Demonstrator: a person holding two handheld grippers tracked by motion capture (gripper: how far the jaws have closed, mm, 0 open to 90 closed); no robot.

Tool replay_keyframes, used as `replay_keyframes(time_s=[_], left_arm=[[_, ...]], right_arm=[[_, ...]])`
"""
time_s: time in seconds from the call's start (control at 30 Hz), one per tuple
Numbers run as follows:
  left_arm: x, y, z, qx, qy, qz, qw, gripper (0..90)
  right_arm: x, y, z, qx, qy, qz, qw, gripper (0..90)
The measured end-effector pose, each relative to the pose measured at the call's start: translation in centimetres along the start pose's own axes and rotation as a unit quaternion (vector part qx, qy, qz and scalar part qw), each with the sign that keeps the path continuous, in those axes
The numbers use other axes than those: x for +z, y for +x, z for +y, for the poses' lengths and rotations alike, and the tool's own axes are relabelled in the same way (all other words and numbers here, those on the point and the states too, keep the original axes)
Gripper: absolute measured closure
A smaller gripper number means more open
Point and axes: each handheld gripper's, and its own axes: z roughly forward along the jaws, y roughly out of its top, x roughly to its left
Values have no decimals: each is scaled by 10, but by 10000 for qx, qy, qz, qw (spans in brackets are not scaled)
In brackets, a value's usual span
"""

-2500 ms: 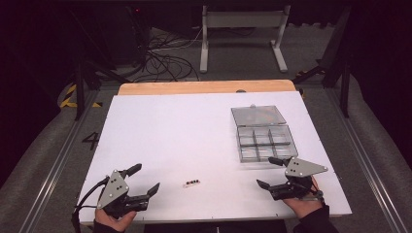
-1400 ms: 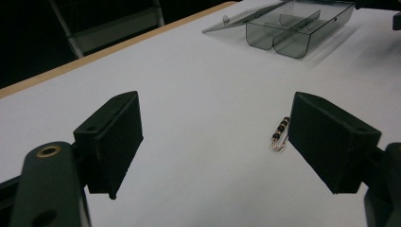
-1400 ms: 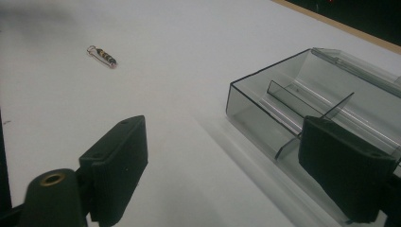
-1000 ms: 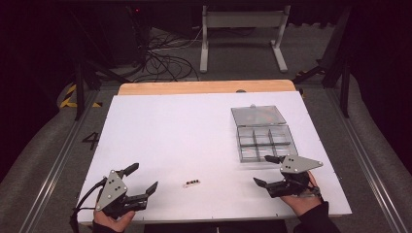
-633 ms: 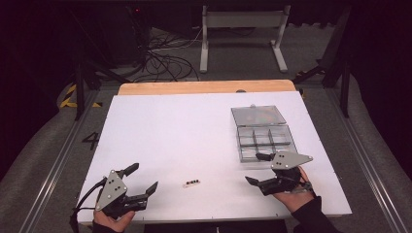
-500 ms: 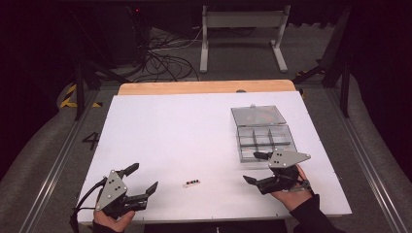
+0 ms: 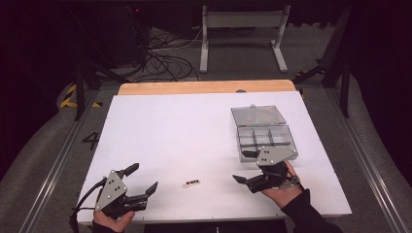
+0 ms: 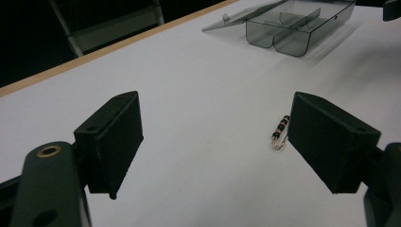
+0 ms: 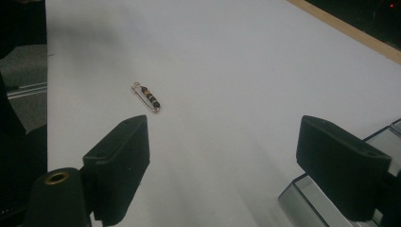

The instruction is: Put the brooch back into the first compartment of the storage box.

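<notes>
Leftward since earlier, the right gripper (image 7: 247, 166) has drifted, jaws wide and empty. Ahead lies a small gold safety pin strung with dark beads (image 9: 146, 97), light, thin, slippery; its beaded middle seems best pinched. Left gripper (image 7: 144, 178) gapes, empty.

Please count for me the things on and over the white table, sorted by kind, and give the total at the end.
Beaded safety pin: 1
Clear compartment box, lid open: 1
Hand-held grippers: 2, the left gripper and the right gripper, both with jaws open
Total: 4
</notes>
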Motion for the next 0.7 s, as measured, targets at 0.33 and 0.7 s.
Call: replay_keyframes(time_s=[0.33, 0.7], left_arm=[[0, -1, 0, 1, 6, -5, 10000, 198], [0, -1, 0, 3, 3, -7, 10000, 198]], right_arm=[[2, -3, 8, 152, 253, 333, 9990, 225], [16, 0, 27, -122, 531, 563, 9969, 286]])
